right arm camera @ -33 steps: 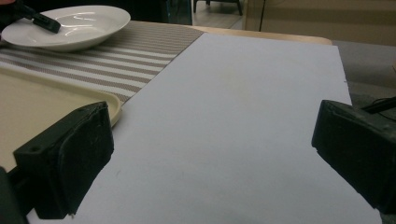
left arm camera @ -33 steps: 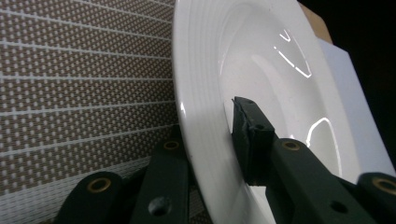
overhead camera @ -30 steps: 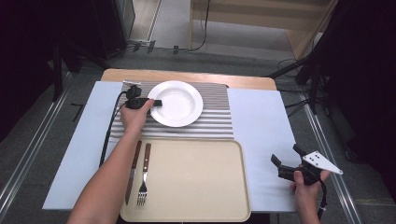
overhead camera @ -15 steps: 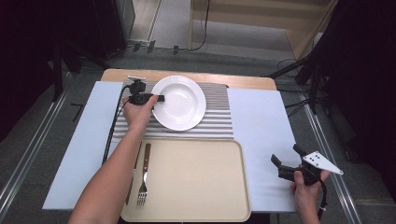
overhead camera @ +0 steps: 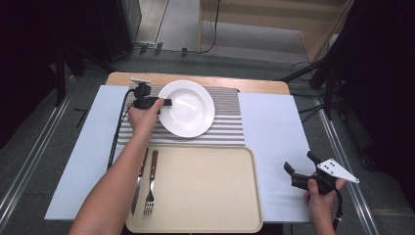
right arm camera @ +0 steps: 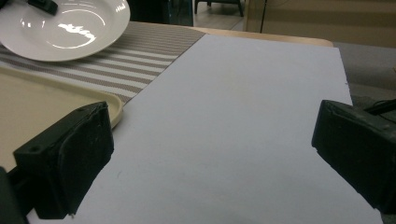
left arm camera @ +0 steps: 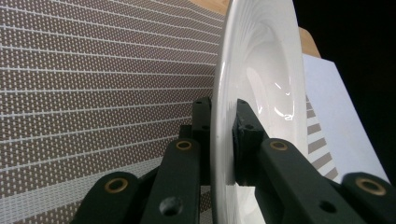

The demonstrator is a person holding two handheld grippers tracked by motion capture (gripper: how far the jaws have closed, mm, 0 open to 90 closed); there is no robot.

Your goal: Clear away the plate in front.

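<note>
A white plate (overhead camera: pixel 187 107) lies over the striped placemat (overhead camera: pixel 225 133) at the back of the table. My left gripper (overhead camera: pixel 164 102) is shut on the plate's left rim. In the left gripper view the rim (left arm camera: pixel 219 70) runs between the two jaws of the left gripper (left arm camera: pixel 222 126), which pinch it from both sides. I cannot tell whether the plate rests on the mat or hangs just above it. My right gripper (overhead camera: pixel 299 162) is held open at the table's front right, over the pale sheet (right arm camera: pixel 243 93). Nothing is between the fingers of the right gripper (right arm camera: pixel 212 149).
A beige tray (overhead camera: pixel 195 191) sits in front of the placemat, with a knife (overhead camera: pixel 138 181) and a fork (overhead camera: pixel 150 183) along its left side. The pale sheet (overhead camera: pixel 274 132) covers the table. A wooden edge (overhead camera: pixel 254 85) shows at the back.
The left hand has turned a little and moved slightly toward the far side, and the plate has shifted a touch to the right with it. The right gripper has not moved.
</note>
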